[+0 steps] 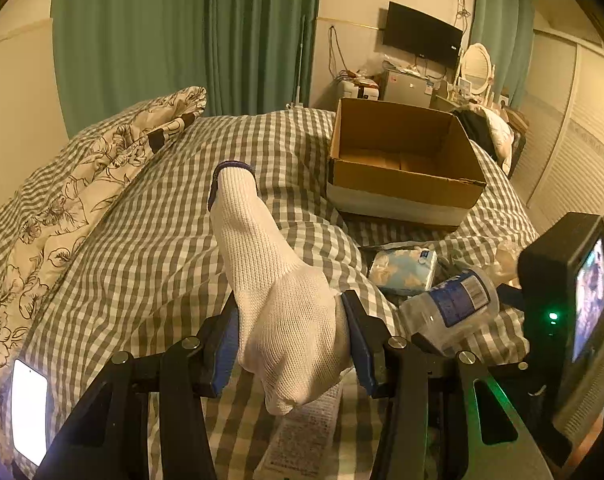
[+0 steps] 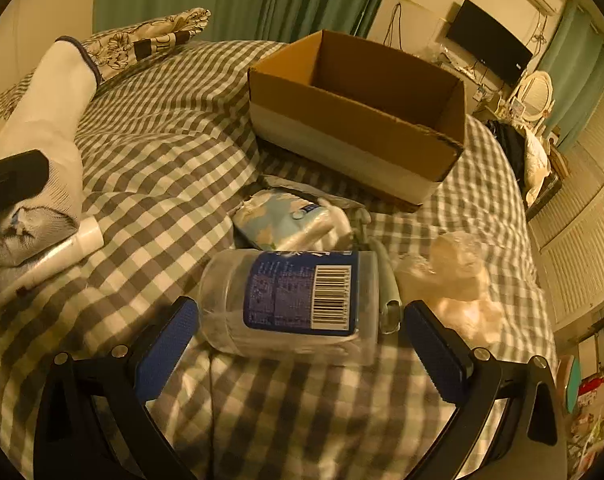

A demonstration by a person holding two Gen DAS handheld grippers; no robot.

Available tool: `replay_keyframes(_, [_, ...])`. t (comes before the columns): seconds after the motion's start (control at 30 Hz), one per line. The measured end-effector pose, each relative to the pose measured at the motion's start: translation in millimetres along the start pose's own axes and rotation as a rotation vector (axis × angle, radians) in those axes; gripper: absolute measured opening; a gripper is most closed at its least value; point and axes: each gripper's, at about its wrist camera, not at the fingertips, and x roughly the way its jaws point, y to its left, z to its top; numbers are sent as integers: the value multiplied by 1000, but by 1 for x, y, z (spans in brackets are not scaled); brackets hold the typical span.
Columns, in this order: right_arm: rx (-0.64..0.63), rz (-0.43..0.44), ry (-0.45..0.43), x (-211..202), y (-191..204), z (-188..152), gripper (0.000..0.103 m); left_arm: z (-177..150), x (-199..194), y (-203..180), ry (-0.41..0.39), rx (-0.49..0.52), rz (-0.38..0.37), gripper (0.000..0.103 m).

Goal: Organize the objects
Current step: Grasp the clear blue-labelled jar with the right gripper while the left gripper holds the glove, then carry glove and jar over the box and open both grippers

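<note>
My left gripper point(image 1: 288, 340) is shut on a white knit glove point(image 1: 274, 280) with a blue cuff, held above the checked bedspread; the glove also shows in the right wrist view point(image 2: 42, 140). My right gripper point(image 2: 298, 336) is open, its blue pads either side of a clear plastic bottle point(image 2: 298, 300) with a blue label, lying on its side. The bottle also shows in the left wrist view point(image 1: 450, 308). An open cardboard box point(image 1: 402, 160), seemingly empty, sits farther back on the bed point(image 2: 358, 108).
A blue-and-white tissue pack point(image 2: 290, 220) lies between bottle and box. Crumpled clear plastic point(image 2: 450, 280) lies right of the bottle. A white tube point(image 2: 62, 256) lies under the glove. A lit phone point(image 1: 29, 412) lies at the left. A floral pillow point(image 1: 82, 184) is at the far left.
</note>
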Motion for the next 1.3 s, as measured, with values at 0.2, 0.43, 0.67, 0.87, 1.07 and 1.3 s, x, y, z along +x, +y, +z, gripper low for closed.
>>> replay_keyframes(0.2, [-14, -64, 63, 24, 7, 2, 103, -1, 1, 3, 0, -10, -11, 49])
replay_keyframes(0.43, [23, -54, 21, 13, -1, -1, 96, -2, -4, 1, -5, -9, -11, 49])
replay_keyframes(0.67, [45, 10, -53, -25, -4, -5, 96, -1, -19, -5, -23, 0, -20, 49])
replay_keyframes(0.87, [88, 80, -116, -63, -16, -4, 96, 9, -37, -13, -64, 13, -4, 49])
replay_keyframes(1.07, [142, 162, -201, -103, -37, 5, 95, 27, -45, -23, -98, 37, -10, 49])
replay_keyframes(1.3, [145, 178, -320, -141, -63, 31, 90, 57, -36, -40, -119, 75, -50, 49])
